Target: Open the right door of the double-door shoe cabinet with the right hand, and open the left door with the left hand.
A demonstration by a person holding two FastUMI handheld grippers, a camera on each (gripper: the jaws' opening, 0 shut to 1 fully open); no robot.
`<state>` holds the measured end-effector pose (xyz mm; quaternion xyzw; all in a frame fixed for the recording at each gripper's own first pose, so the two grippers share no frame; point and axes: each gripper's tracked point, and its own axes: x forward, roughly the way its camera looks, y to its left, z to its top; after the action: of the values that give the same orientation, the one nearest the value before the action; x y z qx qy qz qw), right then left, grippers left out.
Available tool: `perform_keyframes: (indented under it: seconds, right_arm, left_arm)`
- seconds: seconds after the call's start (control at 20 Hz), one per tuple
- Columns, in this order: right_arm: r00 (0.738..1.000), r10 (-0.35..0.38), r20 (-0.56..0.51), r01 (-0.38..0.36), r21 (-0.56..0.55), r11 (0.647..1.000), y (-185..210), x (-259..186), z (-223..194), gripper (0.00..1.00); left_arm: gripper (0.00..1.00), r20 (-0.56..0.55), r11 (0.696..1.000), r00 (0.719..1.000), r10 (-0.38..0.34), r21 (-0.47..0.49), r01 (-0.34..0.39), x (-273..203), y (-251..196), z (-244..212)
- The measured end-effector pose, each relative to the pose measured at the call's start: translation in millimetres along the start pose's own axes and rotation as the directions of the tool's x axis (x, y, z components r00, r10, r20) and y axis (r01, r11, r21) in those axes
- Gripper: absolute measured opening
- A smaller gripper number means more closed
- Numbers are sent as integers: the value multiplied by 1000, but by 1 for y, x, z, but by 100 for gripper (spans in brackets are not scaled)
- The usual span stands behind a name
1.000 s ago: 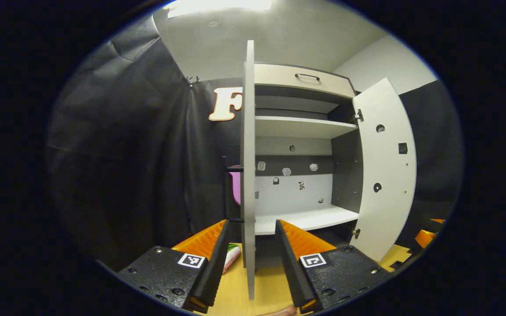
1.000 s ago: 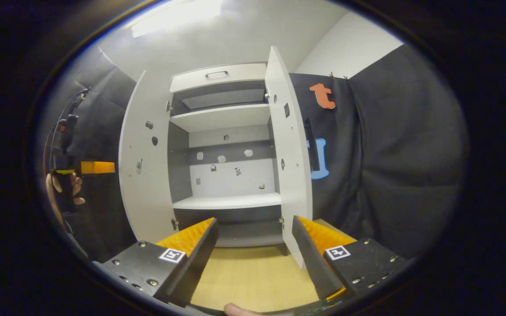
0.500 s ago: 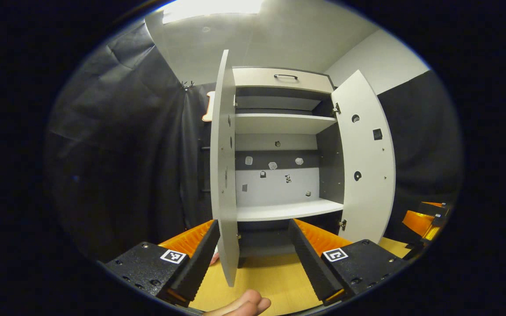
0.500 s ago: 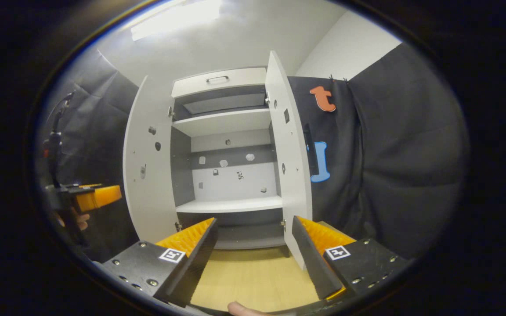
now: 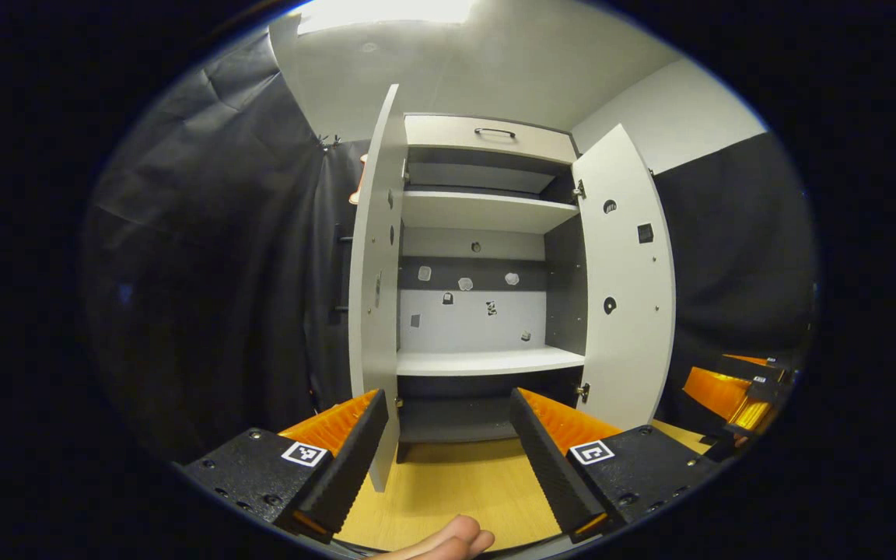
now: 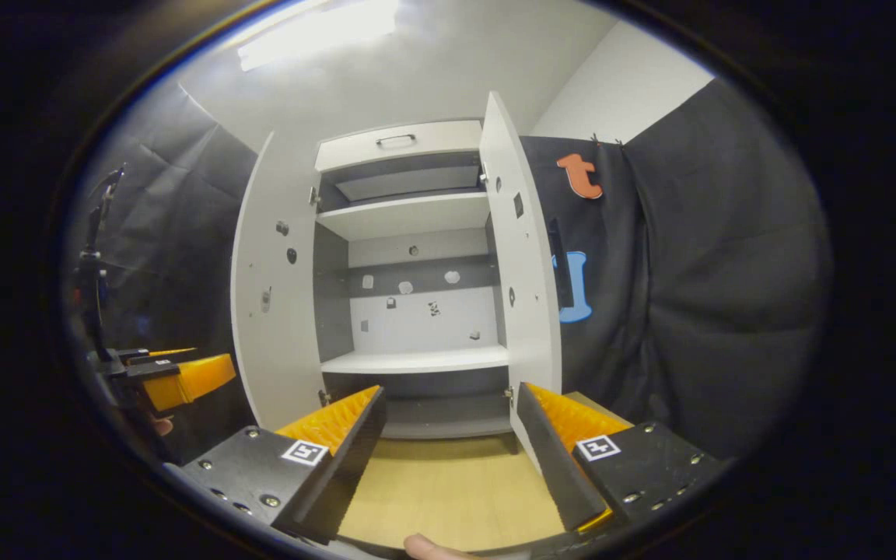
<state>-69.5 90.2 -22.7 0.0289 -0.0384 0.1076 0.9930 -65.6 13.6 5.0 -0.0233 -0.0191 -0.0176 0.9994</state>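
The shoe cabinet (image 5: pixel 487 362) (image 6: pixel 417 362) stands with both white doors swung out. In the left gripper view the left door (image 5: pixel 374 288) is nearly edge-on and the right door (image 5: pixel 625 280) angles outward. In the right gripper view the left door (image 6: pixel 273 280) and the right door (image 6: pixel 522 264) frame the bare shelves. My left gripper (image 5: pixel 444 451) is open, back from the cabinet, its left finger (image 5: pixel 343 459) just beside the left door's lower edge. My right gripper (image 6: pixel 448 447) is open too, holding nothing. Each view also catches the other gripper off to the side: the right one (image 5: pixel 736 393), the left one (image 6: pixel 176 377).
A drawer with a dark handle (image 5: pixel 495 132) tops the cabinet. The floor (image 5: pixel 456 486) is pale wood. Black cloth walls close in on both sides. A fingertip (image 5: pixel 448 540) shows at the bottom edge.
The left door has swung further out and my left gripper has let it go and backed away from it. The right gripper has hardly moved.
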Motion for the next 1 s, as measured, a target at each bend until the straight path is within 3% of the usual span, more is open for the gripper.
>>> perform_keyframes:
  seconds: [0.5,0.55,0.8,1.0]
  right_arm:
    - [1000,1,-10,-1,5,1000,-2,3,-6,96]
    - [1000,4,-9,-4,3,1000,-1,3,-6,100]
    - [995,69,66,-73,70,995,8,-4,10,100]
    - [996,57,69,-58,12,998,5,-7,13,100]
  left_arm:
    - [98,-44,1000,999,7,-29,-8,6,5,-14]
    - [98,-41,999,999,-1,-42,0,7,3,-14]
    - [98,-37,999,999,-11,-35,10,7,-2,-13]
    - [98,-14,1000,1000,13,-18,-13,8,-1,-7]
